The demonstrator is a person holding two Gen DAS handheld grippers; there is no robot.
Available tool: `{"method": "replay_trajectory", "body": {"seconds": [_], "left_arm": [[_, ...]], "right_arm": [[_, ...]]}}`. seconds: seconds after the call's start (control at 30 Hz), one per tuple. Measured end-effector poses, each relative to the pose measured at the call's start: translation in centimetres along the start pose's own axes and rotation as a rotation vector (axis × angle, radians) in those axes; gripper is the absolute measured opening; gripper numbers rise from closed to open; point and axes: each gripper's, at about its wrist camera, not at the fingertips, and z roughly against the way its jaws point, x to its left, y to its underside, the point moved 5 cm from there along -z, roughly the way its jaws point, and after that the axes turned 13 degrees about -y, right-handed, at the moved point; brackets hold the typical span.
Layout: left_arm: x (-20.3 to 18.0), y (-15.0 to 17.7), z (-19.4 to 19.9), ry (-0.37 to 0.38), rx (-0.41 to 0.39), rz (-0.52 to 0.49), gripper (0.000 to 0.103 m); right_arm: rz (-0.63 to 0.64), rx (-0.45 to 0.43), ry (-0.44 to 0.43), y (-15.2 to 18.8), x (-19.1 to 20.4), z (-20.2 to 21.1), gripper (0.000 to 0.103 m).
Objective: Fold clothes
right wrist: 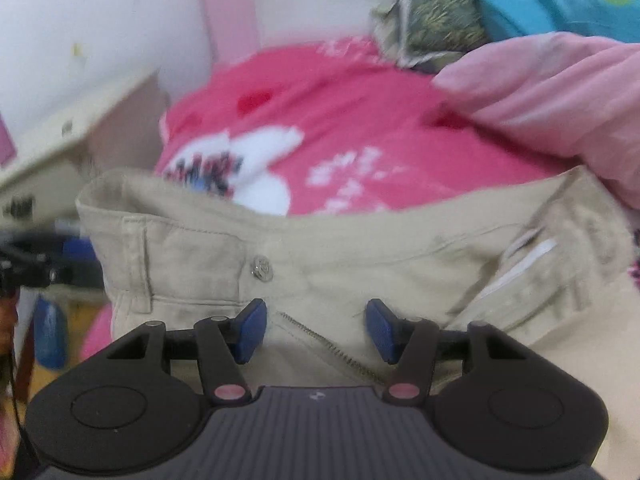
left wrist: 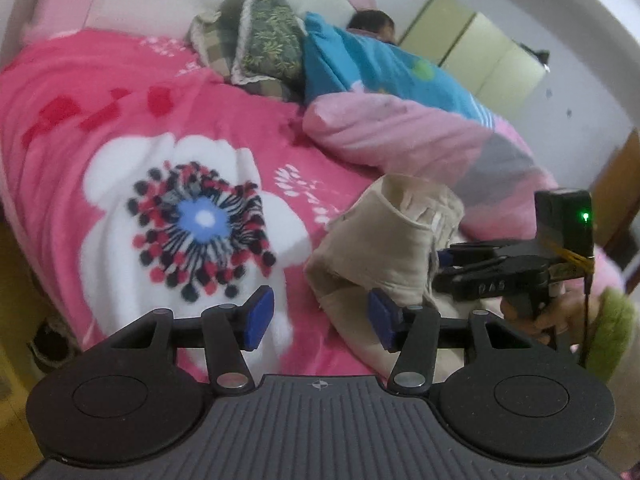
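Beige trousers (left wrist: 376,248) lie bunched on the pink flowered blanket (left wrist: 132,128), waistband up. In the right wrist view the trousers (right wrist: 360,248) fill the middle, with a metal button (right wrist: 262,268) and an open zip (right wrist: 332,350). My left gripper (left wrist: 322,322) is open, just left of the trousers, its right pad close to the cloth. My right gripper (right wrist: 316,330) is open, its pads either side of the zip, just in front of the cloth. The right gripper also shows in the left wrist view (left wrist: 444,264) against the waistband's right side.
A pale pink quilt (left wrist: 420,136) and a blue cover (left wrist: 380,68) lie at the back right over a sleeping person (left wrist: 372,22). Green patterned pillows (left wrist: 264,40) lean on the headboard. A cream cabinet (right wrist: 60,140) stands left of the bed.
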Motion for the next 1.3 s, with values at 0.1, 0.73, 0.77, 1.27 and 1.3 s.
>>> {"method": "replay_trajectory", "body": {"seconds": [0.1,0.73,0.77,1.27,1.3], "left_arm": [[-1.0,-0.3,-0.8,0.001,-0.032,-0.060,0.052],[-2.4,0.2,-3.0,0.014,-0.057,-0.088,0.052],[-2.4,0.1,-3.0,0.012,-0.055,-0.084,0.052],[-1.2,-0.9,-4.7,-0.009,0.094,0.174,0.050],[-1.1,-1.0,-4.8,-0.014,0.093,0.193,0.050]], "right_arm": [[0.036,0.047,-0.030,0.2,0.6,-0.2,0.059],[0.188,-0.109,0.224,-0.5,2.2,4.4,0.005],[0.185,-0.151,0.281,-0.9,1.8,4.9,0.005],[0.109,-0.130,0.416,-0.8,-2.7,-0.9,0.009],[0.086,-0.164,0.396,-0.9,-2.6,0.1,0.010]]}}
